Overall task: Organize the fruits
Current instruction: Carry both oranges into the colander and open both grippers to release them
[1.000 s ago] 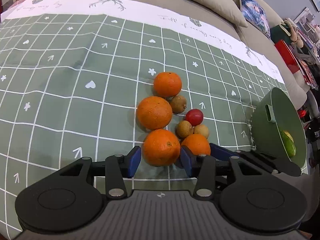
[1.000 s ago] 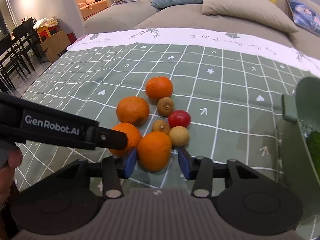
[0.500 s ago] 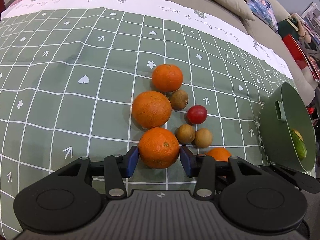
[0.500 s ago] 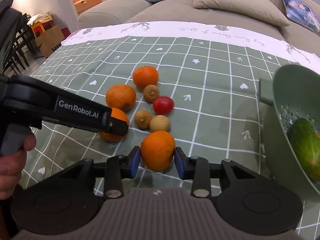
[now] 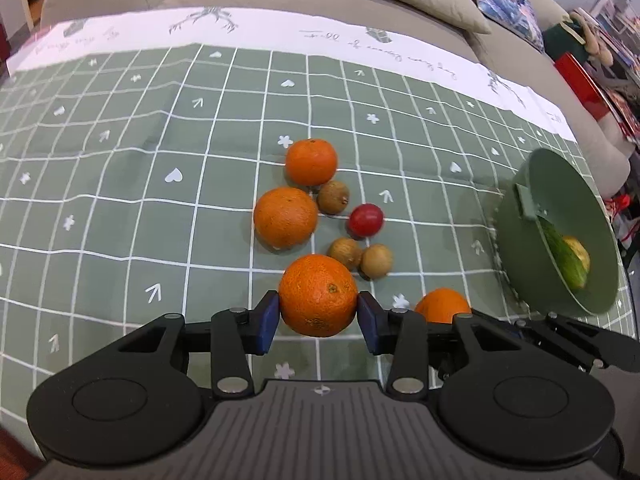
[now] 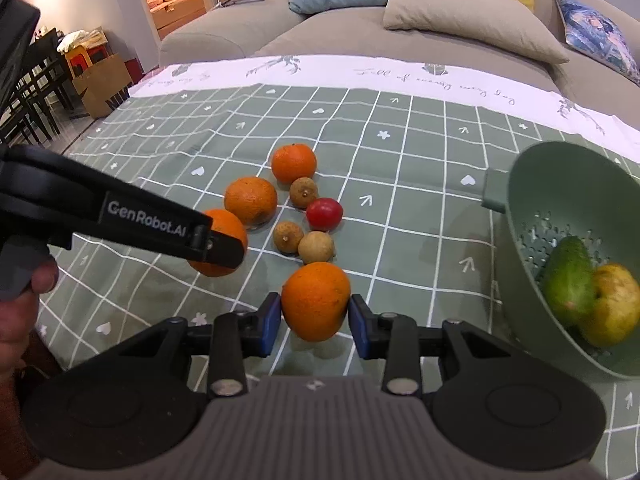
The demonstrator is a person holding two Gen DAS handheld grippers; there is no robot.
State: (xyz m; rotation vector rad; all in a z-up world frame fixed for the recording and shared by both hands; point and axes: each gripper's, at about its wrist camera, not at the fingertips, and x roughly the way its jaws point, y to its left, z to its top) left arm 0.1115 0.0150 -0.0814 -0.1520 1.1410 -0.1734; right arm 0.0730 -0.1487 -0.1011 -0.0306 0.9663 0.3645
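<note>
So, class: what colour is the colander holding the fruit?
The colander is sage green, clearest in the right wrist view.

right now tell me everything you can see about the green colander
The green colander looks like matte plastic, with a flat tab handle on its rim and small drain holes in its wall. It lies tipped, its opening facing the fruit pile, on the checked tablecloth at the right. Inside rest a green fruit and a yellowish one, touching.
</note>
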